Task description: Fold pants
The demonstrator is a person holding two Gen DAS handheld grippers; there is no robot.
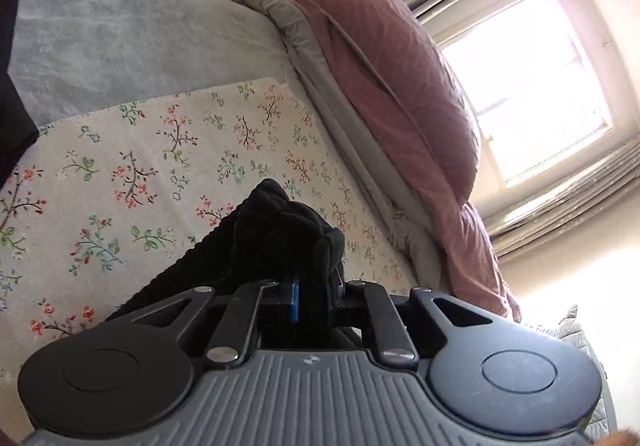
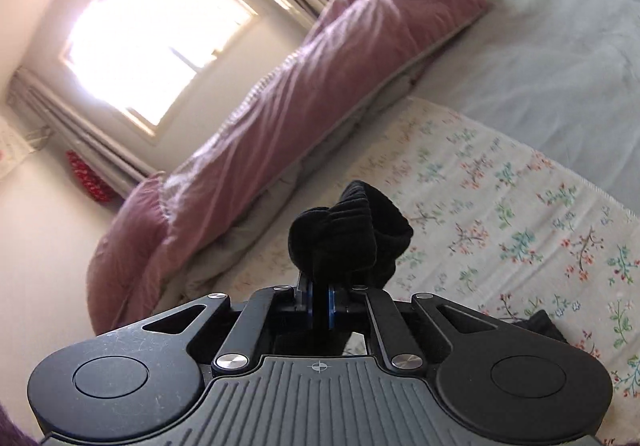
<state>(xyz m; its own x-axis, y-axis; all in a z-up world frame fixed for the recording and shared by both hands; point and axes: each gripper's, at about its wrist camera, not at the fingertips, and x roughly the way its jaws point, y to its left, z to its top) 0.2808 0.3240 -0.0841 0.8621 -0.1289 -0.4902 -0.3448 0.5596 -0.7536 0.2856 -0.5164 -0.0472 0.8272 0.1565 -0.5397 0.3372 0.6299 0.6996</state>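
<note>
Left gripper (image 1: 314, 296) clamped on bunched black pants (image 1: 280, 242); right gripper (image 2: 318, 304) likewise pinching them (image 2: 348, 238). Held above floral sheet (image 1: 160, 149). Beyond, pink duvet (image 1: 400, 85), bright window (image 2: 156, 25).

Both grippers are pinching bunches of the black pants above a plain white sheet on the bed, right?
Nearly. Both the left gripper and right gripper pinch the black pants, but the sheet isn't plain: both wrist views show it printed with small flowers.
</note>
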